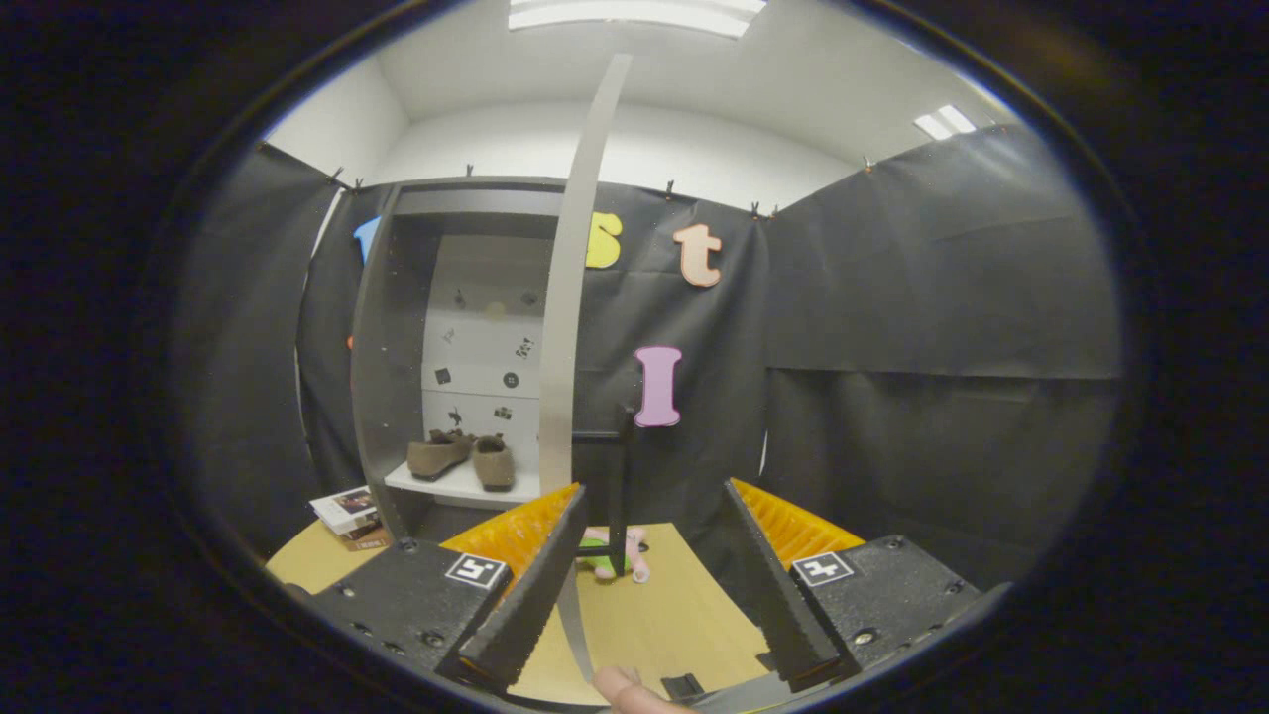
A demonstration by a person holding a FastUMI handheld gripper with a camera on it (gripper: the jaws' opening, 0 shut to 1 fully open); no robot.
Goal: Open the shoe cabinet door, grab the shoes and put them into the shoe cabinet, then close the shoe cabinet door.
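The gripper has its fingers spread wide, with nothing pinched between them. A fingertip of a person shows at the base of the gap. Through the gap lies the wooden table, and on it, just past the fingertips, a small pink and green toy beside a thin dark post.

The door of the cabinet stands open, seen edge-on as a tall pale strip that rises from just beyond the left finger. Left of the door, the cabinet's inside is open to view: a white back panel with small dark marks and a white shelf. The shoes, a brown suede-like pair, sit on that shelf side by side, one toe angled left, the other pointing forward, apart from the fingers.

Left of the cabinet's foot, a small stack of books lies at the table's edge. Right of the door, the table is bare up to the cloth wall.
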